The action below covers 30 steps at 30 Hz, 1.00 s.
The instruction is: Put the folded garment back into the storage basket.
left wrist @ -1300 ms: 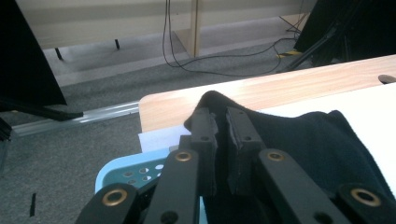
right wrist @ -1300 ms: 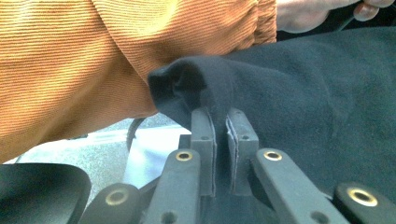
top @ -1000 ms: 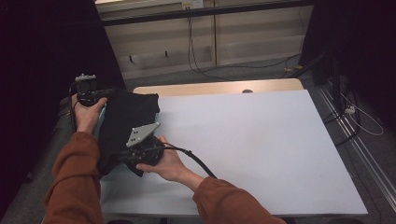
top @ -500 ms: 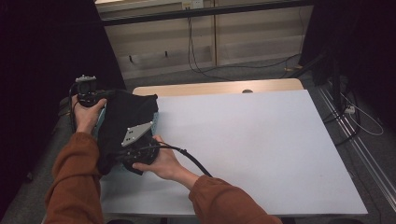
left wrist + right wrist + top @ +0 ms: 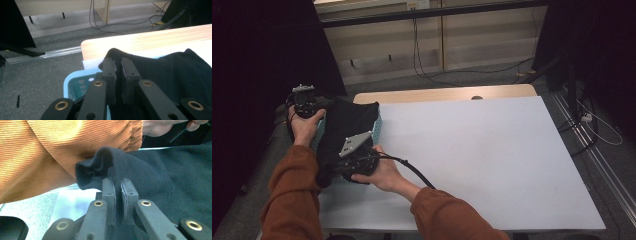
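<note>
Black cloth (image 5: 346, 126) now over blue basket (image 5: 378, 131); left gripper (image 5: 118, 65), right gripper (image 5: 118, 185) both pinching it.

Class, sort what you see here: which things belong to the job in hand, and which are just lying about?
In the job:
black cloth
blue basket
left gripper, shut on the cloth
right gripper, shut on the cloth

Lying about:
white table
floor cables
</note>
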Available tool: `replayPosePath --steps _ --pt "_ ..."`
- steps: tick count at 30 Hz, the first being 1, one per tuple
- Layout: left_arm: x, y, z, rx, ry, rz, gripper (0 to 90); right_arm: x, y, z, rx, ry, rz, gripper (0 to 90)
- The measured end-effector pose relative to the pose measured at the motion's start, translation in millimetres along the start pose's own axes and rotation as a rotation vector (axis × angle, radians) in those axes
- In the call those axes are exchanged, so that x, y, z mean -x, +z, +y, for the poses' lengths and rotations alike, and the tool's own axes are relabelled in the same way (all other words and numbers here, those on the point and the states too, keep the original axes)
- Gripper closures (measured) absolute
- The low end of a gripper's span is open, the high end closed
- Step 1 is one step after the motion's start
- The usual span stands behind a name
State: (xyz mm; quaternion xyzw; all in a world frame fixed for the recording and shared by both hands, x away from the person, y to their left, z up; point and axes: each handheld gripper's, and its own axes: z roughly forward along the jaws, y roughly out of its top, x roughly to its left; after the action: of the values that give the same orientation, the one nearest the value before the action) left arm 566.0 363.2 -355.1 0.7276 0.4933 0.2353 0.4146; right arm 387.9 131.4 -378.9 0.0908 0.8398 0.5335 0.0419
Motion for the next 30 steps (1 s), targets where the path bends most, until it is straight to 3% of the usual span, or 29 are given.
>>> replayPosePath --steps 30 --pt "-8.3 13.2 -6.2 -0.031 -0.015 0.014 82.8 12.8 27.8 -0.2 -0.039 0.006 -0.009 84.4"
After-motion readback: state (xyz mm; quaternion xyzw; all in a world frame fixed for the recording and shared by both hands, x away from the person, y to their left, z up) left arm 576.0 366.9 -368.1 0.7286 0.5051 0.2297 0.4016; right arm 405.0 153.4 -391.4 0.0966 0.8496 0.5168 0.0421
